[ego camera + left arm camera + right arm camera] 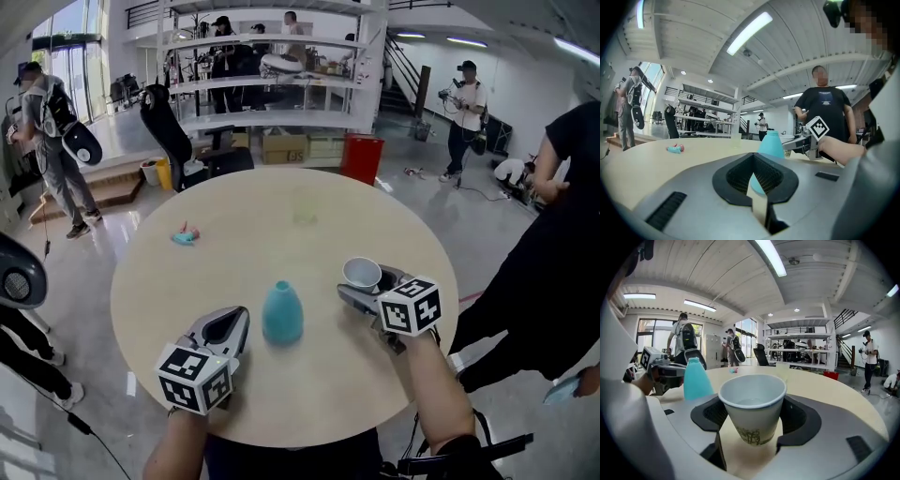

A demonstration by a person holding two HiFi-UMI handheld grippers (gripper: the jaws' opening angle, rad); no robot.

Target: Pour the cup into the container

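Observation:
A white paper cup (362,274) stands upright just above the round beige table (187,281), right of middle, with my right gripper (364,289) shut on it. In the right gripper view the cup (752,404) fills the space between the jaws of that gripper (752,430), and a little clear liquid shows inside. The teal, narrow-necked container (282,314) stands on the table between both grippers; it shows as well in the left gripper view (771,144) and the right gripper view (696,379). My left gripper (230,325) rests left of the container, shut on nothing (754,177).
A small teal and pink object (185,235) lies at the table's far left. A pale translucent cup (304,208) stands at the far middle. A person in black (553,253) stands close by the table's right edge. Beyond it are a red bin (362,157) and an office chair (178,131).

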